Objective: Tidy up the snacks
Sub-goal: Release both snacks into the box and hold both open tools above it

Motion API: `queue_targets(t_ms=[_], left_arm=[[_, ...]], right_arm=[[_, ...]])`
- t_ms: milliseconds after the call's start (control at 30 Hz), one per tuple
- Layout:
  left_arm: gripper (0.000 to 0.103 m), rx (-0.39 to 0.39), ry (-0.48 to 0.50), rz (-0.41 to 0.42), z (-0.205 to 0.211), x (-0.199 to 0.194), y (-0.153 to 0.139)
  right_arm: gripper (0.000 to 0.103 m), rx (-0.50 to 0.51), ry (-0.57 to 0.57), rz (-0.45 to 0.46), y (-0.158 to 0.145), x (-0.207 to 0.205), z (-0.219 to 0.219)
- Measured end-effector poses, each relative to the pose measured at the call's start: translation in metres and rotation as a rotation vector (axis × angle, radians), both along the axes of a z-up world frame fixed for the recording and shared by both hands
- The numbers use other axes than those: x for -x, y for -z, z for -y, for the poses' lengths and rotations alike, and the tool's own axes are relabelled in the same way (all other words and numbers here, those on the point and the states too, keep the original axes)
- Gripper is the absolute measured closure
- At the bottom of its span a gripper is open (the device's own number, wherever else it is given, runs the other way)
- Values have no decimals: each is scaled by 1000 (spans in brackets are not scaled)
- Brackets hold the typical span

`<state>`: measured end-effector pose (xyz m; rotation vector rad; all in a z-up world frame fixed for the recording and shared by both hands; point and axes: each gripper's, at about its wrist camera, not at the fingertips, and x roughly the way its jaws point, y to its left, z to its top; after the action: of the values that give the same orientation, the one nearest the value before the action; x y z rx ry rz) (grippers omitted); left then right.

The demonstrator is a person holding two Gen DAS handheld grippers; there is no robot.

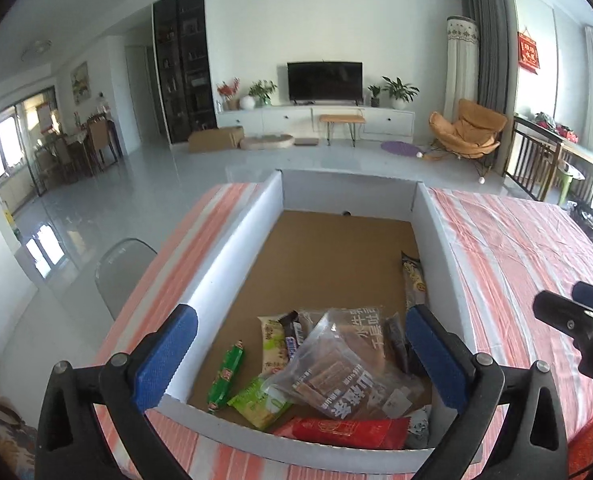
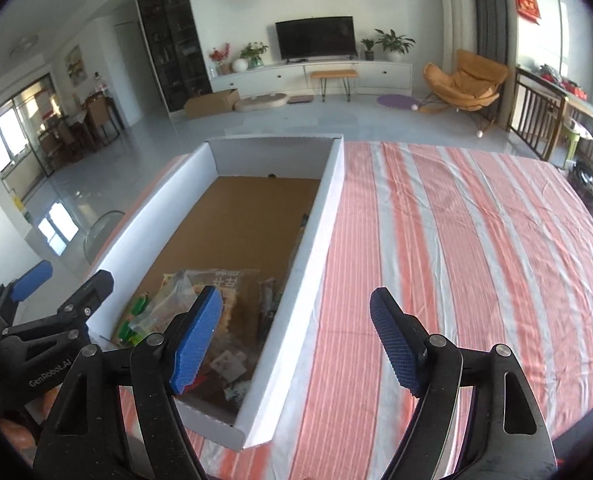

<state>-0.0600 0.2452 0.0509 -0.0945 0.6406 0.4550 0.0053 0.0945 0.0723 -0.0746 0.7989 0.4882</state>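
Striped cloth (image 2: 456, 240), salmon and white, covers the whole table under me, and on it sits the white cardboard box (image 1: 240, 240) with its brown floor mostly bare. All the snacks lie heaped at the end nearest me: a clear bag of biscuits (image 1: 336, 364) on top, a red packet (image 1: 348, 432) against the near wall, a green wrapped sausage (image 1: 226, 376) off to one side, and a long dark packet (image 1: 412, 280) alone along the far side wall.

My left gripper (image 1: 300, 360) hangs over that heap with its jaws spread wide and nothing between the pads. My right gripper (image 2: 296, 340) straddles the box's side wall, jaws also apart and empty, one pad over the snacks, the other over bare cloth.

The risks I see: the bag is slick and loose, so a pinch on its corner could let it slip or drag its neighbours along. If my right side comes down as it stands, a pad would strike the thin wall and shove the light box across the cloth. Both grippers sit close together, so they could knock each other.
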Motion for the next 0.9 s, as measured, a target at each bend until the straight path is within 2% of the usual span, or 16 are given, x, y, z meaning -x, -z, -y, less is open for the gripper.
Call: queue_targets(t_ms=[67,200,367,600,900], left_arm=[[0,-37,-30,5,9,4,-4],[0,-52,-50,-9,12,9,-7],[0,-83,-31,-119,10,4,4],[0,-55,-16,-107,4,7,7],[0,-59,2,-113,6,6,9]], right_arm=[[23,6,25,12,0,3,4],[23,21,32,35,0,4,0],[23,46,8,55,1,9,-11],[23,68,0,65,2,10,-18],[23,77,1,66,3,11,-18]])
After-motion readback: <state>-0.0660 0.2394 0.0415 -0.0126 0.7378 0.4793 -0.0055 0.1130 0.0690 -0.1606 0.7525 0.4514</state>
